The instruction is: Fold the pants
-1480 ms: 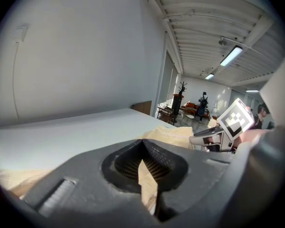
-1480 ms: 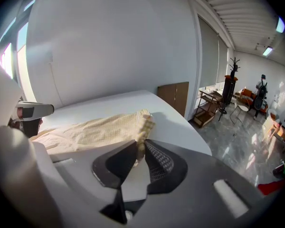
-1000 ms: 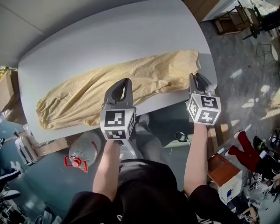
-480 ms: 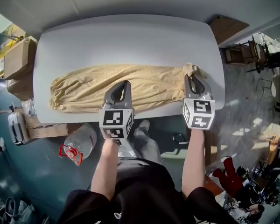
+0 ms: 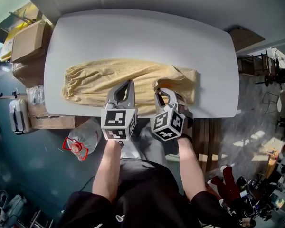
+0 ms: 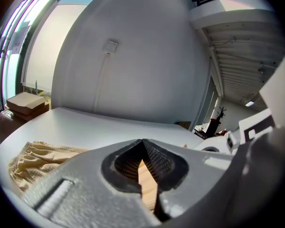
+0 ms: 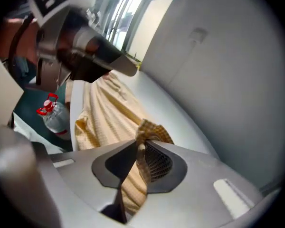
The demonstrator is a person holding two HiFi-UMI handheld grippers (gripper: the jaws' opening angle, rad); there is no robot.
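White table is bearing the yellow pants lengthwise. The right gripper is pinching their limp, light leg end, likely the best hold. The left gripper, closed and empty, is sitting over mid-leg.

From where I stand, one camera sits on the person's head and looks steeply down from well above. It takes in the whole white counter, the pants lying along it, and the floor around. The left gripper carries a camera that rides low, close over the counter. It faces along its fingers, across the top, toward the far wall. The camera on the right gripper is rolled well over (the counter runs slantwise in its picture) and looks lengthwise along the pants from close in. All three views share the pants and counter. The head and right gripper views also share the bottle on the floor.
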